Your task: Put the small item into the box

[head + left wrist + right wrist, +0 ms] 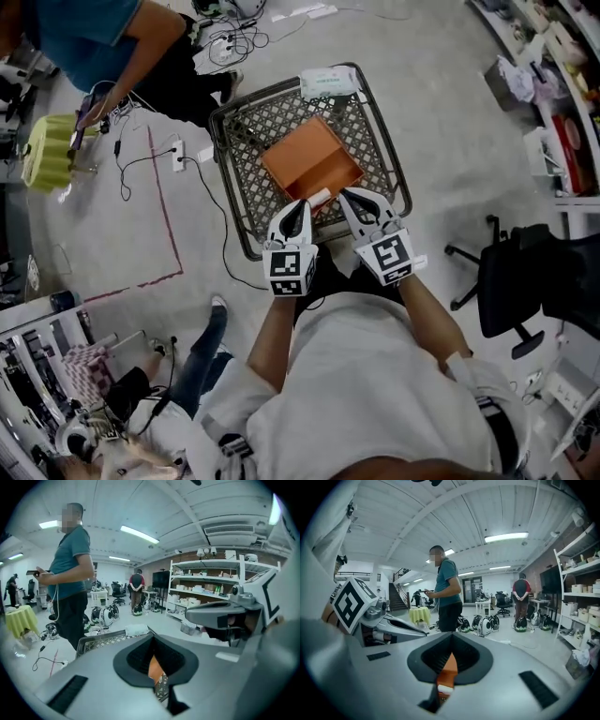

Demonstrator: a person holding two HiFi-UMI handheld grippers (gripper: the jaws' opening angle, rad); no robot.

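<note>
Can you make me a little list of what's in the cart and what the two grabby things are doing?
Cart: grey metal mesh cart on the floor
Box: open orange cardboard box, inside the cart
Packet: flat white packet, at the cart's far end
Left gripper: jaws together, by the box's near edge
Right gripper: jaws together, by the box's near edge
Small item: cannot tell which it is

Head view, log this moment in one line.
orange box open in wire basket | left claw, right claw at its near edge

Shirt (375,375), left gripper (296,208), right gripper (360,201) are all white.
</note>
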